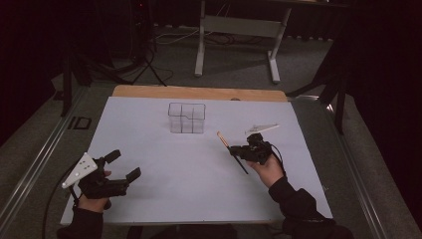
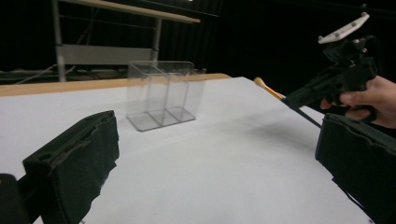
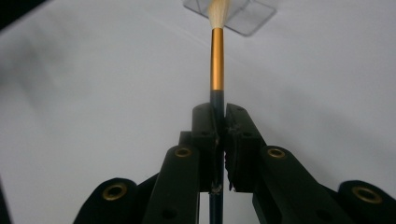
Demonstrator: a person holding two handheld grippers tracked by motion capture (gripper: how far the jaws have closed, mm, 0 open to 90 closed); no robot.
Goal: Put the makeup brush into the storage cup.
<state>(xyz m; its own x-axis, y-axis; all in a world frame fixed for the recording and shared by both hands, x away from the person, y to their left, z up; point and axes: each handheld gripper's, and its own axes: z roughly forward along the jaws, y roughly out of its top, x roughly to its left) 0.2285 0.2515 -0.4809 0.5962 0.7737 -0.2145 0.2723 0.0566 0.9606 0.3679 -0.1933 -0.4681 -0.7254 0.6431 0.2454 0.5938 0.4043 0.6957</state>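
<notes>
The tabletop point(image 1: 149, 199) carries one clear organizer point(image 1: 186, 118), standing upright toward its far edge with several open-topped compartments. Nearer than the organizer and off to its right, the right tool point(image 1: 238, 151) is clamped on the dark handle of the one brush point(image 1: 223, 140), lifted clear of the surface; in the right gripper view the gold ferrule and pale bristles point(image 3: 218, 11) point toward the organizer's base. The step in hand looks like carrying the brush to the organizer. The next move likely calls for tipping the brush upright and lowering it into a compartment. Well left of the organizer, nearer the person, the left tool point(image 1: 126, 166) hovers with jaws apart, holding nothing.
</notes>
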